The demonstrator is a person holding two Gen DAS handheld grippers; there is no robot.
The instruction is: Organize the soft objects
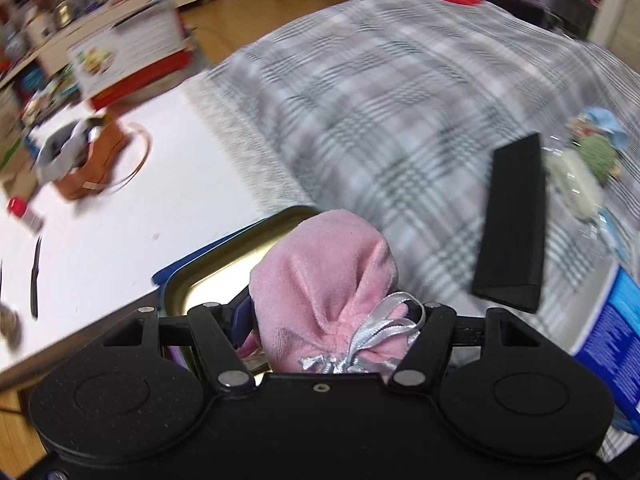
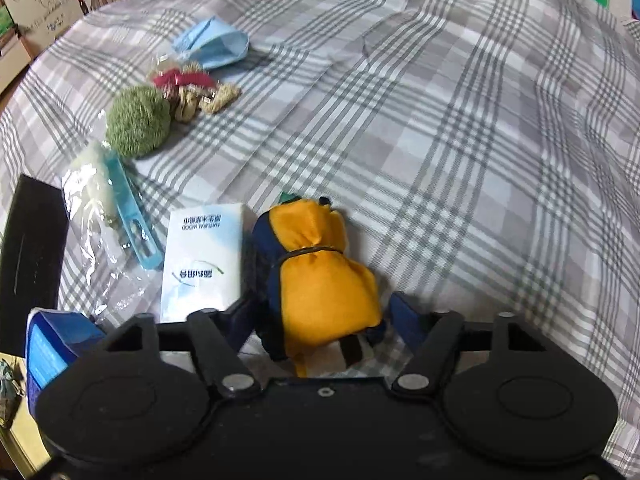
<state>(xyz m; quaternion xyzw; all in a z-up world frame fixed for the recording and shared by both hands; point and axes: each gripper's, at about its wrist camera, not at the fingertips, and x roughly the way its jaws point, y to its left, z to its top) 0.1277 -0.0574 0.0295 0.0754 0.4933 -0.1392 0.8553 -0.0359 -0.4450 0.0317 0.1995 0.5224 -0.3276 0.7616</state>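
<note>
- The left gripper (image 1: 328,312) is clamped on a pink velvet pouch (image 1: 324,280), tied at its neck with a silver ribbon (image 1: 376,332); the pouch hangs over the near corner of a gold-lined tin tray (image 1: 224,264) with a blue rim.
- That tray sits where the white table (image 1: 120,220) meets the edge of the plaid blanket (image 1: 380,100) (this view is motion-blurred, so finer detail is lost).
- A flat black box (image 1: 512,220) lies on the blanket to the right of the pouch.
- The right gripper (image 2: 320,316) has its fingers closed on an orange and navy cloth bag (image 2: 320,276), cinched by a dark band, low over the plaid blanket (image 2: 440,120).
- Just left of the bag lies a white tissue pack (image 2: 202,260), touching it.
- Farther toward the blanket's left edge: a clear packet with a blue clip (image 2: 128,216), a green fuzzy ball (image 2: 138,120), a small plush toy (image 2: 192,88) and a blue face mask (image 2: 212,42).
</note>
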